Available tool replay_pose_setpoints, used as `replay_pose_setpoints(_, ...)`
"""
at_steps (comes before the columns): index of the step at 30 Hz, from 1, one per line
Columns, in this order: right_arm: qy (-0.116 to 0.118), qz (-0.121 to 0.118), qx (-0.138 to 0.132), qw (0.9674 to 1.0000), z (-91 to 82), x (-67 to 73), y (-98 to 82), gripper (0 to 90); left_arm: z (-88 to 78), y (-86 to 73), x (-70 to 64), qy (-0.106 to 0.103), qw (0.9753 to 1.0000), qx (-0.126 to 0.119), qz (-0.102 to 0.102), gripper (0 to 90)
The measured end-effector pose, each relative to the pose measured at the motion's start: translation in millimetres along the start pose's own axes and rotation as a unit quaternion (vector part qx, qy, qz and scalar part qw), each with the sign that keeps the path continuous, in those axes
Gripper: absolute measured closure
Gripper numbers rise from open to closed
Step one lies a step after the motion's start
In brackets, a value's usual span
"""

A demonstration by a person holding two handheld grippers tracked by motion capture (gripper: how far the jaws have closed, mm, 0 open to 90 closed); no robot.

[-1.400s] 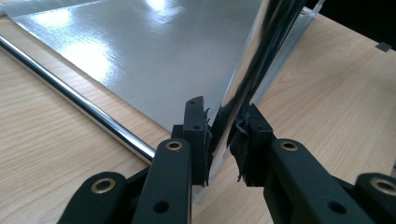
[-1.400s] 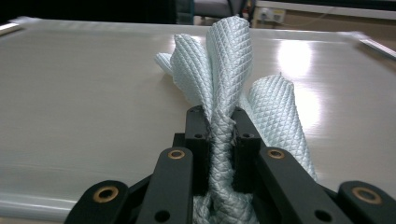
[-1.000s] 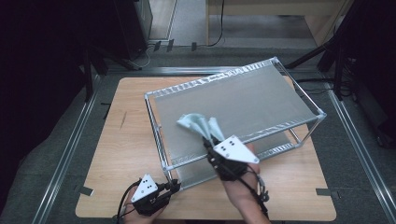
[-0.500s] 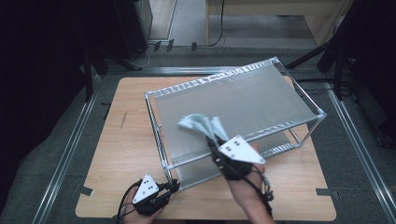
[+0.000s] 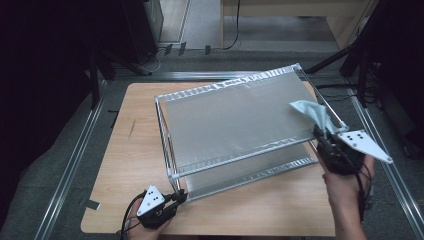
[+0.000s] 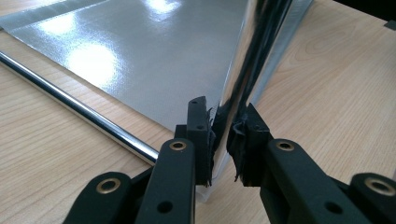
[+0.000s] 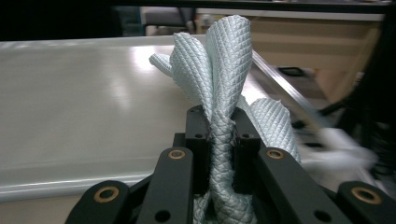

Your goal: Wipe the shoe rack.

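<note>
A two-tier metal shelf rack (image 5: 235, 120) with shiny grey shelves stands on the wooden table. My left gripper (image 5: 177, 197) is shut on the rack's chrome corner post (image 6: 233, 100) at the near left, its jaws (image 6: 223, 140) pressed on either side of it. My right gripper (image 5: 322, 137) sits at the right end of the top shelf, shut on a pale blue-green quilted cloth (image 5: 310, 112). In the right gripper view the bunched cloth (image 7: 219, 79) rises from between the jaws (image 7: 222, 135) over the top shelf (image 7: 93, 102).
The wooden table (image 5: 135, 155) has bare room left of the rack and along its front edge. Metal rails (image 5: 70, 165) run along both sides of the table. Dark furniture and cables stand beyond the far edge.
My right gripper has carried the cloth across the top shelf from its near-left part to its right end. The left gripper has stayed on the post.
</note>
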State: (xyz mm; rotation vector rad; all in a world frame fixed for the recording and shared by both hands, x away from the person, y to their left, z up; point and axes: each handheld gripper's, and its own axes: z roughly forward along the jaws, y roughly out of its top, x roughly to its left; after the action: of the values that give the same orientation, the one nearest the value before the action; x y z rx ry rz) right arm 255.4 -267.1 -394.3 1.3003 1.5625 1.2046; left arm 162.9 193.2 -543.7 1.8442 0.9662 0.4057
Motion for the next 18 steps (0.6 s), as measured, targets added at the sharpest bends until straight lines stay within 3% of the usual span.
replay_pose_setpoints(3, -0.036, 0.012, -0.003, 0.9993, -4.3, -26.3, -1.3, 81.6, -0.2, -0.3, 0.7, 0.002, 1.0, -0.001, -0.001, 79.0)
replay_pose_setpoints(5, -0.041, 0.037, -0.012, 0.9984, -10.3, -44.1, -3.6, 81.0, -0.2, -0.4, 0.5, 0.003, 1.0, -0.001, -0.001, 79.0)
replay_pose_setpoints(7, -0.051, 0.038, -0.014, 0.9979, -13.1, -47.3, -3.9, 81.1, -0.8, -0.4, 1.2, 0.006, 1.0, -0.001, -0.002, 79.0)
replay_pose_setpoints(8, -0.064, 0.048, -0.032, 0.9963, -21.3, -51.9, -3.3, 81.4, -1.5, -0.7, 2.7, 0.008, 1.0, -0.002, -0.004, 78.9)
replay_pose_setpoints(12, -0.079, 0.037, -0.032, 0.9957, -26.3, -53.4, -5.1, 81.4, -3.0, -1.1, 5.7, 0.012, 0.9999, -0.001, -0.005, 79.0)
replay_pose_setpoints(17, -0.082, 0.059, -0.013, 0.9948, -24.8, -63.0, -22.7, 81.3, -3.7, -1.4, 7.0, 0.014, 0.9999, -0.002, -0.008, 78.9)
replay_pose_setpoints(18, -0.073, 0.055, 0.01, 0.9958, -18.5, -59.8, -36.3, 81.1, -3.7, -1.5, 7.4, 0.013, 0.9999, -0.002, -0.008, 78.9)
